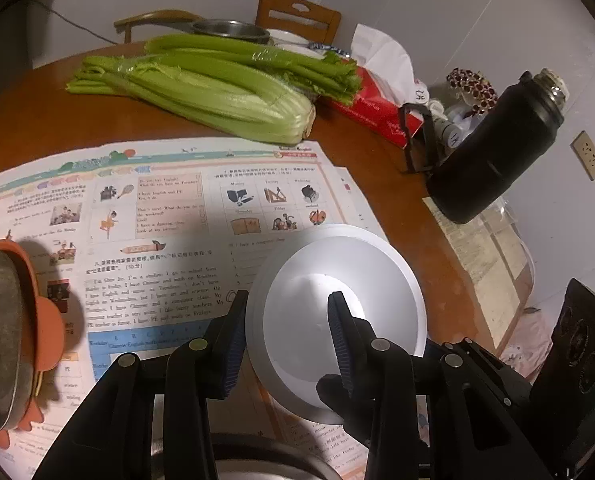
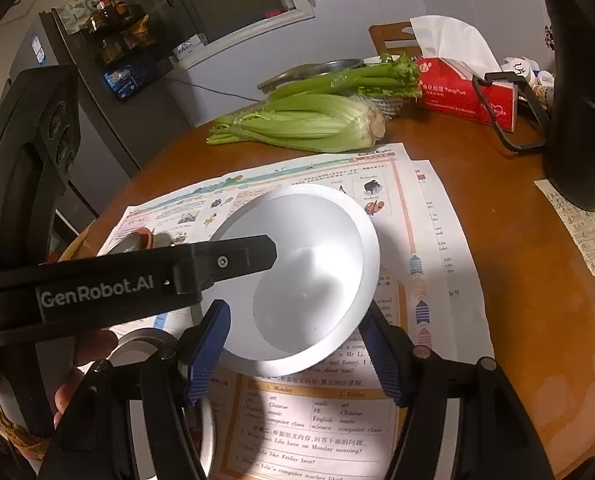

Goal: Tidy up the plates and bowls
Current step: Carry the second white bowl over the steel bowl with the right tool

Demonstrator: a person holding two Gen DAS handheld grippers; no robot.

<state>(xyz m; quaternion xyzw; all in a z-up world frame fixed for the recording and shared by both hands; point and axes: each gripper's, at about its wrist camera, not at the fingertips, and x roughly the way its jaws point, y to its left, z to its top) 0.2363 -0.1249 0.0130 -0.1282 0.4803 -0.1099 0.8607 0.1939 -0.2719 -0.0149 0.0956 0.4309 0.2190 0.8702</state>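
White bowl (image 1: 337,312), lower centre of the left wrist view, is tilted and lifted above the printed worksheets (image 1: 157,208). Left gripper (image 1: 289,316) is clenched across its rim: one finger inside the bowl, one outside. Right gripper (image 2: 297,344) brackets the bowl's lower edge in the lower centre of its view; whether its pads actually press the wall cannot be told. Judgement: thin, stiff, light, probably plastic, with a smooth, slippery wall. The rim is the sound hold. Steel plate in an orange holder (image 1: 1,332) sits at far left.
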